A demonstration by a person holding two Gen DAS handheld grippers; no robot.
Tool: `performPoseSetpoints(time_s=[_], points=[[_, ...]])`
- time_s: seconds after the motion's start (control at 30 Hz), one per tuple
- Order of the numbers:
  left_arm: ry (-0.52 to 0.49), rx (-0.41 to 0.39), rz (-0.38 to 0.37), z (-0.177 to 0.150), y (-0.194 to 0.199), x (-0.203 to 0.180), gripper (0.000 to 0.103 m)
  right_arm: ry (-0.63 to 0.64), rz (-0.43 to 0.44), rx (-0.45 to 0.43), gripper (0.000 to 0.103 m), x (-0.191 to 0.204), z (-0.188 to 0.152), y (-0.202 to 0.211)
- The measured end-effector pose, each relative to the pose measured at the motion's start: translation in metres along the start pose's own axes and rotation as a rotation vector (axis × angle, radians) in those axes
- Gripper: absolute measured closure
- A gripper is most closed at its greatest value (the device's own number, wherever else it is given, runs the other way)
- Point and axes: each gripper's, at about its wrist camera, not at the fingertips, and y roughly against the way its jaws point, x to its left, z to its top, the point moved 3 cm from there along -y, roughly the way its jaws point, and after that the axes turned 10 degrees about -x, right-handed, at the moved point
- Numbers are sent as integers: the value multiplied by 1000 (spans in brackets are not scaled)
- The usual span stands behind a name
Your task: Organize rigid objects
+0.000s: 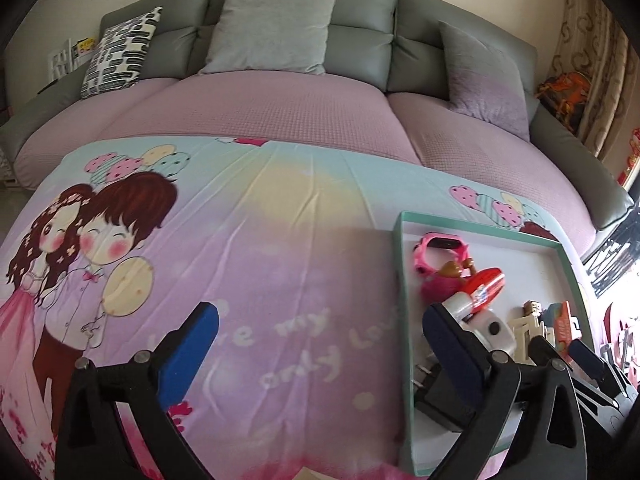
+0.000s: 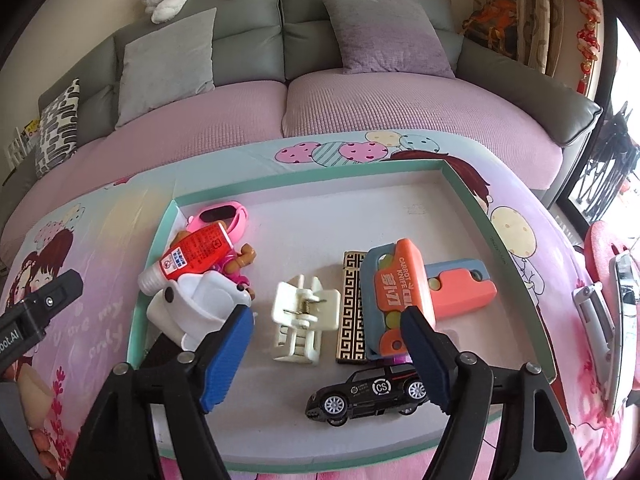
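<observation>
— On the left wrist view, where are we?
— My left tongs (image 1: 320,344) hang wide over the cloth's "only love"; the tray (image 1: 404,280) sits right, gathering toys together.
— And the right view?
— My right tongs (image 2: 326,344) gape empty above the tray (image 2: 476,196). "CARROT KNIFE" (image 2: 400,280) leans on the lighter (image 2: 352,308); the car (image 2: 368,394) door reads "CS".

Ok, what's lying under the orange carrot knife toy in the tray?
The carrot knife toy rests partly on a gold-patterned flat case and a second blue-and-coral toy. A purple edge peeks out below it; the rest is covered.
</observation>
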Motion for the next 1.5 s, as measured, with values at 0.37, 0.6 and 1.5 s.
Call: performPoseSetpoints(time_s=[0.37, 0.6, 1.5], points=[[-101, 30, 82, -42, 18, 9, 1, -6, 19, -19, 0, 1, -25, 27], [-116, 67, 122, -62, 30, 16, 1, 3, 22, 1, 0, 3, -45, 41], [-161, 70, 201, -83, 45, 36, 1, 45, 28, 44, 0, 16, -65, 44]])
